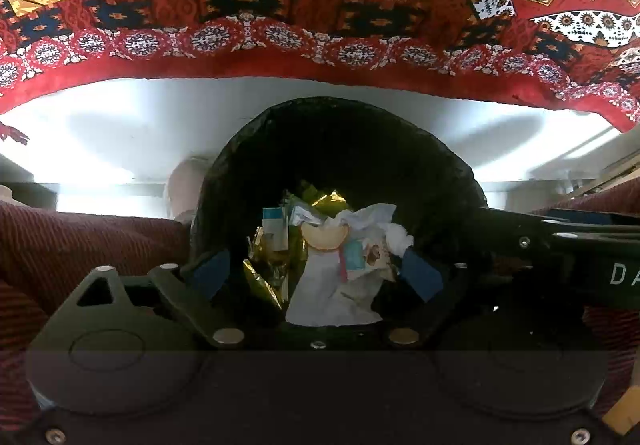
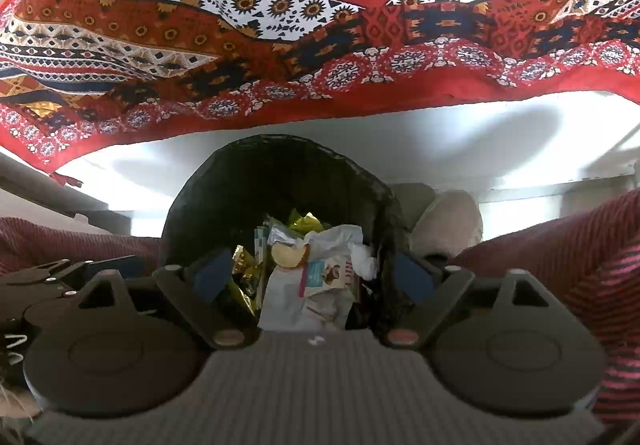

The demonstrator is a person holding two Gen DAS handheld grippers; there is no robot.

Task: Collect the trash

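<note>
Left claw (image 1: 316, 277) and right claw (image 2: 314, 277) both spread, empty, above round black-lined trash bin (image 1: 340, 149). Crumpled wrappers and paper scraps (image 1: 336, 265) already inside; collecting looks nearly done.

Left gripper (image 1: 318, 273) is spread wide, both blue pads (image 1: 214, 272) angled outward with a clear gap between them and nothing pinched. Right gripper (image 2: 314, 277) is just as wide, its pads (image 2: 212, 275) splayed apart and holding nothing. The two sit side by side and close: the right gripper's dark body juts in at the right edge of the left view, and the left's shows at the left edge of the right view.
</note>
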